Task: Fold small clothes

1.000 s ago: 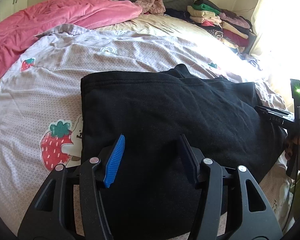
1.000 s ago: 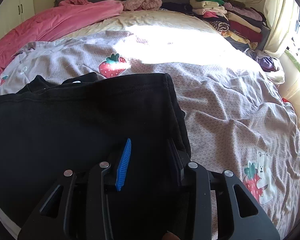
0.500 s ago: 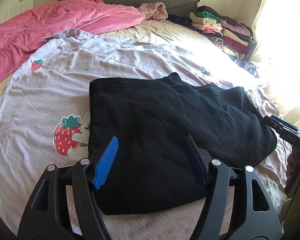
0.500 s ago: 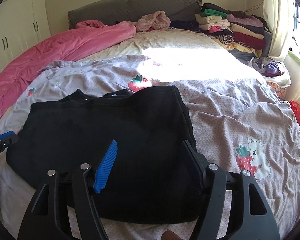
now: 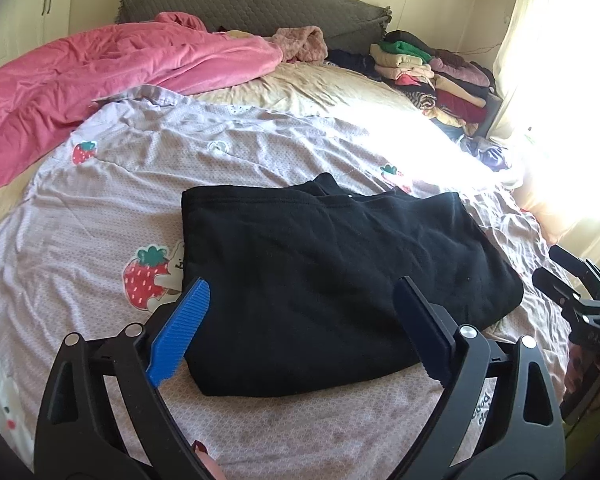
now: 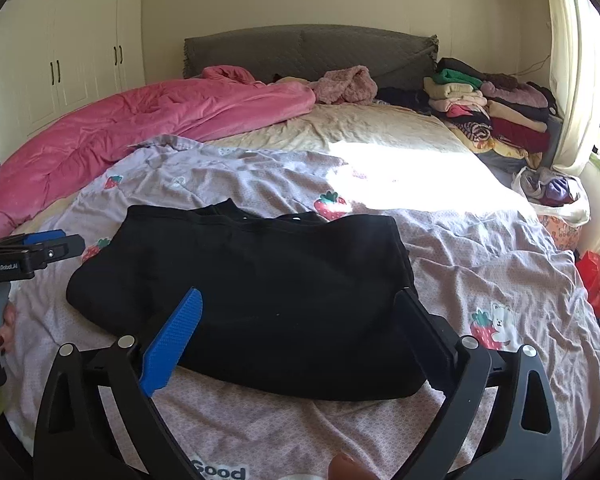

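A folded black garment (image 5: 332,272) lies flat on the strawberry-print sheet (image 5: 100,208); the right wrist view shows the same black garment (image 6: 260,280). My left gripper (image 5: 300,300) hovers above its near edge, jaws opening wide, nothing between the pads. My right gripper (image 6: 300,312) hangs over the garment's near edge, jaws also opening, holding nothing. The right gripper appears at the right edge of the left wrist view (image 5: 576,296). The left gripper shows at the left edge of the right wrist view (image 6: 32,252).
A pink duvet (image 6: 120,128) covers the bed's left side. A stack of folded clothes (image 6: 496,112) sits at the back right by the grey headboard (image 6: 308,52). A pink fluffy item (image 6: 344,84) lies near the pillows. A bag (image 6: 552,192) and red item (image 6: 592,280) sit at the right edge.
Both grippers let go of the black garment, opened wide and drew back and up from it. The garment now lies folded on the sheet.
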`<control>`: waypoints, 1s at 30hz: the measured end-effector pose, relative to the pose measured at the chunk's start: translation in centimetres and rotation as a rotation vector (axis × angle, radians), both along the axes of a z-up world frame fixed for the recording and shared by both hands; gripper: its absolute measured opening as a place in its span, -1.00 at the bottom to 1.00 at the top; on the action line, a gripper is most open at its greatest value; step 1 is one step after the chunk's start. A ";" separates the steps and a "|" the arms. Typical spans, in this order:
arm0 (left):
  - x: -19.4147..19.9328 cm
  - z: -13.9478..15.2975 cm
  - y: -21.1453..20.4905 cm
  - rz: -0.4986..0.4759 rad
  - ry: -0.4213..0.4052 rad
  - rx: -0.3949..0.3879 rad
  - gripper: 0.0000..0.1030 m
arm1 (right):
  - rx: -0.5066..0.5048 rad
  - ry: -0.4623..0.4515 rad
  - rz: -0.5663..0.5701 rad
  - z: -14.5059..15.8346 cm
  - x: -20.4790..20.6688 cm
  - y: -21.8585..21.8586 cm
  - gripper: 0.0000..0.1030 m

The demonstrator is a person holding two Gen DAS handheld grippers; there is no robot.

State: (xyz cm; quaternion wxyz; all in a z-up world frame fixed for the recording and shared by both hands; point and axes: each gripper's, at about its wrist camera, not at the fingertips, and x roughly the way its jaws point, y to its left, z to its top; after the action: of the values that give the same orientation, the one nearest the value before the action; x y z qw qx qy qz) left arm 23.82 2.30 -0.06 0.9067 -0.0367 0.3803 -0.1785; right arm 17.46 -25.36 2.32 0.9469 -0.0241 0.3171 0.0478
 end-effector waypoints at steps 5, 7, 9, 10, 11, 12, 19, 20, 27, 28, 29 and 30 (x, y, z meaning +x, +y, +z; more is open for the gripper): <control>-0.7 0.6 0.4 0.008 -0.009 0.009 0.82 | -0.006 -0.019 0.039 0.7 -1.1 1.7 0.88; -0.9 0.7 0.7 0.011 -0.009 0.009 0.82 | -0.007 -0.026 0.052 0.9 -1.5 2.2 0.90; -1.2 0.8 0.9 0.014 -0.011 0.013 0.82 | -0.003 -0.027 0.067 1.0 -1.8 2.8 0.91; -1.4 0.8 1.1 0.015 -0.011 0.014 0.82 | -0.001 -0.027 0.074 1.1 -2.0 3.0 0.91; -1.5 0.8 1.2 0.015 -0.011 0.014 0.82 | -0.001 -0.028 0.079 1.1 -2.1 3.2 0.91; -1.7 0.8 1.4 0.017 -0.010 0.013 0.82 | -0.001 -0.028 0.086 1.1 -2.3 3.6 0.91; -2.6 0.8 2.4 0.022 -0.007 0.008 0.82 | -0.003 -0.038 0.105 1.1 -3.1 5.3 0.91; -2.7 0.8 2.6 0.024 -0.005 0.007 0.82 | -0.007 -0.039 0.105 1.1 -3.2 5.5 0.91; -3.6 0.3 4.2 0.044 0.009 0.002 0.82 | -0.023 -0.030 0.126 0.7 -3.7 7.1 0.91; -3.7 0.2 4.4 0.048 0.012 0.002 0.82 | -0.026 -0.027 0.130 0.5 -3.8 7.4 0.91; -3.7 0.1 4.6 0.051 0.014 0.002 0.82 | -0.029 -0.023 0.136 0.4 -3.8 7.7 0.91; -3.8 0.0 4.8 0.053 0.017 0.003 0.82 | -0.031 -0.021 0.139 0.3 -3.8 8.0 0.91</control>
State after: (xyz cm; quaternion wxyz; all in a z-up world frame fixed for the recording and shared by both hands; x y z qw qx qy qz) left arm 19.99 7.06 -0.11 0.9079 -0.0469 0.3873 -0.1535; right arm 13.66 -17.38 2.58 0.9440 -0.0614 0.3054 0.1083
